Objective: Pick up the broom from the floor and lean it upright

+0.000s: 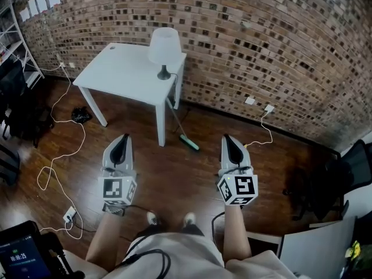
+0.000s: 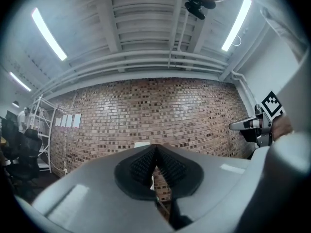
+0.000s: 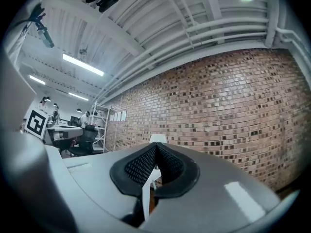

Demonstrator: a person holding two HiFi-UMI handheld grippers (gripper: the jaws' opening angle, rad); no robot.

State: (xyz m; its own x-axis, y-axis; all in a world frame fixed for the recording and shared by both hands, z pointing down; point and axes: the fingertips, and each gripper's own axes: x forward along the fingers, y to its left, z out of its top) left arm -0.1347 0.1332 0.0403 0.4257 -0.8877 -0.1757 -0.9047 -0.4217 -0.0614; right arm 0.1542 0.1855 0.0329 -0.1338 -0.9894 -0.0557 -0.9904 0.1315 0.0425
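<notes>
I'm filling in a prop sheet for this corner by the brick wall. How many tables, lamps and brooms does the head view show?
table: 1
lamp: 1
broom: 1
Total: 3

Counted on inspection: one white table (image 1: 125, 77), one lamp (image 1: 164, 46) and one broom (image 1: 185, 137). Two grippers are recorded, the left gripper (image 1: 121, 146) and the right gripper (image 1: 231, 145), and two marker cubes (image 1: 119, 189) are counted, one on each. Two wall sockets (image 1: 250, 100), one power strip (image 1: 69, 215) and two shoes (image 1: 152, 218) are also noted. One handheld screen (image 1: 23, 254) is logged.
</notes>
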